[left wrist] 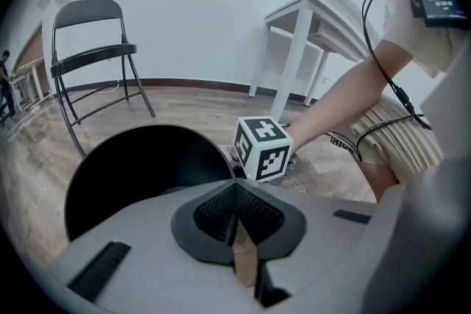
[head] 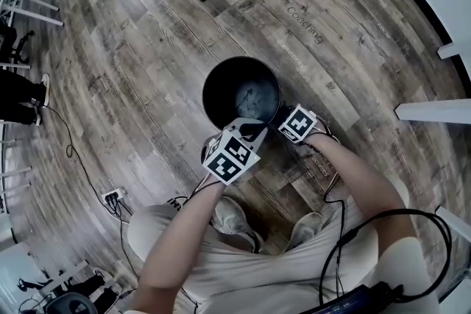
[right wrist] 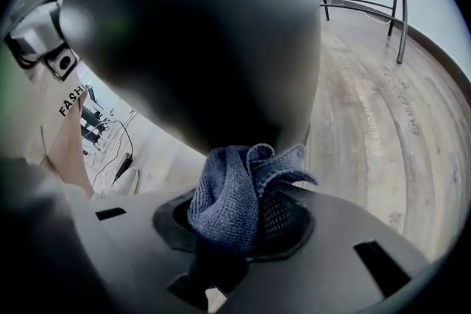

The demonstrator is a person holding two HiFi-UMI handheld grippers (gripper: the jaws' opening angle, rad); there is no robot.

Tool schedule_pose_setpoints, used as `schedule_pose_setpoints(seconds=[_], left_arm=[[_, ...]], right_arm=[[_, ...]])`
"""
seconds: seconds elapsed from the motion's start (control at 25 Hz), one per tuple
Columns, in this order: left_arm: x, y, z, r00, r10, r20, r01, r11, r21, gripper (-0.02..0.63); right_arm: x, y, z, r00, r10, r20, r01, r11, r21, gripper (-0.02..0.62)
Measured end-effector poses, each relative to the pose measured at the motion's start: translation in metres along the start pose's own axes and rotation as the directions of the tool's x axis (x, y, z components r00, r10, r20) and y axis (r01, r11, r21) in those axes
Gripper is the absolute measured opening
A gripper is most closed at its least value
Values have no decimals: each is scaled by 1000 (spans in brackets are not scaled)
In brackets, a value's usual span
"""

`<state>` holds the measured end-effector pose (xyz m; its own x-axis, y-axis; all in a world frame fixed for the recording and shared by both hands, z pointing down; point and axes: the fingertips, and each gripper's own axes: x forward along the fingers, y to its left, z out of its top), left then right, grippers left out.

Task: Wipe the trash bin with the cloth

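Black and round, the smooth-walled trash bin (head: 241, 92) stands on a grained wood-plank floor (head: 132, 48) in the head view. The left gripper (head: 250, 127) sits at the bin's near rim. The right gripper (head: 285, 116) sits against the outer wall at the right.

Left gripper view: the ribbed pads (left wrist: 221, 206) meet with nothing visible between them, so the claw is closed. Whether it pinches the rim cannot be made out. The bin's dark mouth lies just beyond, at the left. A black folding chair (left wrist: 96, 48) and a white table (left wrist: 309, 33) stand farther off.

Right gripper view: the claw grips a bunched blue knit cloth (right wrist: 232, 195). The cloth's top folds reach the bin's matte curved wall, which fills the upper frame.
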<state>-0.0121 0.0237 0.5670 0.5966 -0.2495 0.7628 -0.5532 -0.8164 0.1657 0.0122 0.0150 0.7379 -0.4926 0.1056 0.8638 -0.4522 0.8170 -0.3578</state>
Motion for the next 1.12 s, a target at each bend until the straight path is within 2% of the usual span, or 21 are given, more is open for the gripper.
schedule_pose_setpoints(seconds=[0.24, 0.36, 0.48, 0.72, 0.84, 0.96, 1.04, 1.12], left_arm=[[1, -2, -1, 1000, 6, 8, -6, 1000, 9, -5], [0, -2, -1, 1000, -4, 15, 4, 999, 44, -5], [-2, -8, -4, 999, -30, 24, 28, 998, 48, -5], [-6, -22, 2, 994, -78, 71, 71, 992, 105, -3], [-19, -7, 12, 995, -16, 101, 0, 988, 153, -3], [-26, 12, 12, 994, 90, 63, -104, 954, 281, 2], [-25, 12, 8, 993, 106, 43, -114, 937, 329, 68], [-21, 3, 4, 997, 78, 23, -81, 935, 344, 86]], right_arm=[[32, -9, -14, 999, -38, -1, 38, 999, -3, 109], [51, -12, -23, 999, -33, -43, 33, 999, 3, 109], [63, -20, -34, 993, -78, -91, 78, 997, -11, 110], [65, -29, -18, 993, -106, -43, 108, 993, 46, 109], [59, -30, -18, 991, -123, -58, 128, 989, 80, 109], [37, -31, -19, 983, -168, -77, 176, 976, 124, 109], [19, -27, -19, 978, -180, -102, 189, 978, 85, 109], [1, -18, -18, 972, -187, -140, 186, 982, -17, 109]])
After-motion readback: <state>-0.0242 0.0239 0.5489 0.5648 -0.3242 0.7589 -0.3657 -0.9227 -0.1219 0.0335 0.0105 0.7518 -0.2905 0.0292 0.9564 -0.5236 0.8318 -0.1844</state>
